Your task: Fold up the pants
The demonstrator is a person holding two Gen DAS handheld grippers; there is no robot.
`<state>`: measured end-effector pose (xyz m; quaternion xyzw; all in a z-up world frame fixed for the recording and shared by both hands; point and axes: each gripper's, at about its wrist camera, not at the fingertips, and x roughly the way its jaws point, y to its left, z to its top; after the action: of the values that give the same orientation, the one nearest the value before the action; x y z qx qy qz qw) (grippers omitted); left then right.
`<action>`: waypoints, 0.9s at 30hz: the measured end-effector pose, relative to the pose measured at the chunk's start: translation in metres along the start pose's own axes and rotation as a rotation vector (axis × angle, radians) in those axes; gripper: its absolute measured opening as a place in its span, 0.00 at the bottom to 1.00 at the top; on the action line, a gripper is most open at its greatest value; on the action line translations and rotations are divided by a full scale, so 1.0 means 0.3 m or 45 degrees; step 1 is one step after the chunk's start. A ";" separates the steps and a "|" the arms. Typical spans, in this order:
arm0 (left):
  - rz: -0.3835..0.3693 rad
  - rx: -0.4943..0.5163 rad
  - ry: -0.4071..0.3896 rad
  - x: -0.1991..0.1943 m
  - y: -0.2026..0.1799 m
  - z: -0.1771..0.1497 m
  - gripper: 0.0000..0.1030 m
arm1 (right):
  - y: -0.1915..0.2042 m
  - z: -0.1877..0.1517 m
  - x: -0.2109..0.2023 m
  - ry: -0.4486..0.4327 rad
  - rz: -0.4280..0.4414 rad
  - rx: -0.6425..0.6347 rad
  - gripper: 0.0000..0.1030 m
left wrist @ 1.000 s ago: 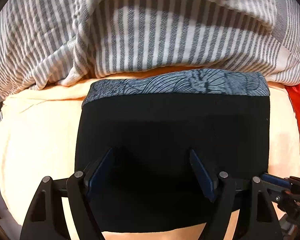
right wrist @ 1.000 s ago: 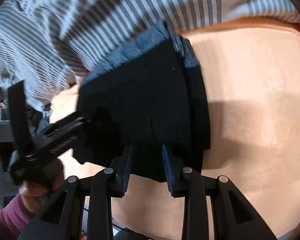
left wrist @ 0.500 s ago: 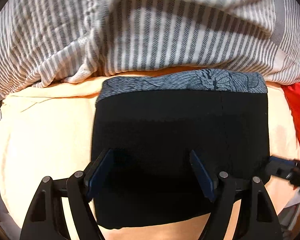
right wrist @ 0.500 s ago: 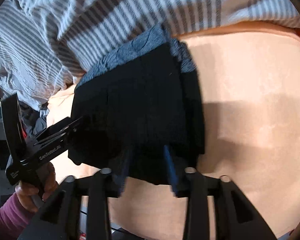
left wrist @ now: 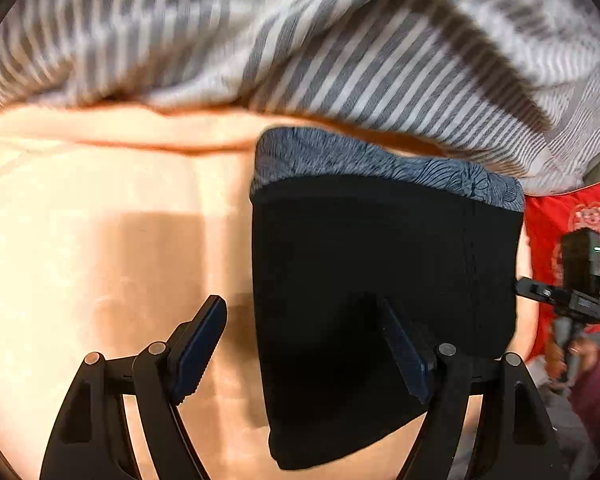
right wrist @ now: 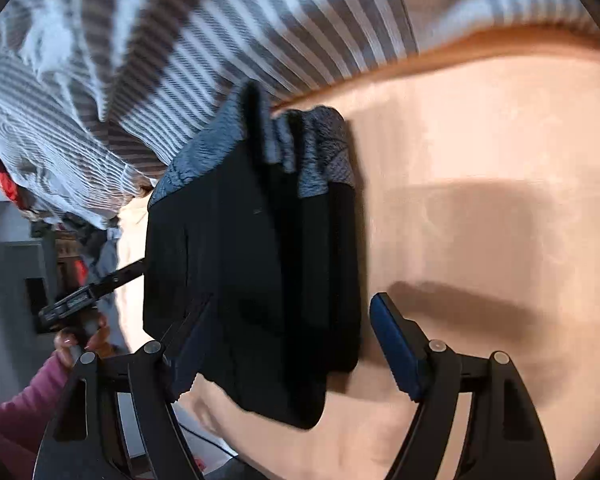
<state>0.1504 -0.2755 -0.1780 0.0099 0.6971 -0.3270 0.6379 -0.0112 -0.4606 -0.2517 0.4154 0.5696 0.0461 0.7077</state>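
Both claws sit differently against the folded pants (left wrist: 384, 300) than a second ago: the left claw (left wrist: 304, 356) has slid sideways so only one finger overlaps the black bundle, and the right claw (right wrist: 292, 350) has just been opening, its jaws now spread wide with the near edge of the pants between them but unpressed. Left jaws also stand apart, gripping nothing. Beyond the claws, the pants lie as a compact stack on the peach bed sheet (left wrist: 80, 260), patterned waistband (left wrist: 380, 160) at the far end, striped blanket (left wrist: 300, 48) behind. Risk: a finger dragging outward could snag a layer and undo the fold.
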 end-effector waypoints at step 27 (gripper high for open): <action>-0.137 0.053 -0.054 -0.104 0.042 -0.073 0.65 | 0.038 0.002 0.019 0.020 0.289 0.093 0.47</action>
<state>0.1424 -0.2429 -0.1564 -0.0213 0.6760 -0.3756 0.6336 -0.0041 -0.4505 -0.2487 0.5025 0.5257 0.1084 0.6777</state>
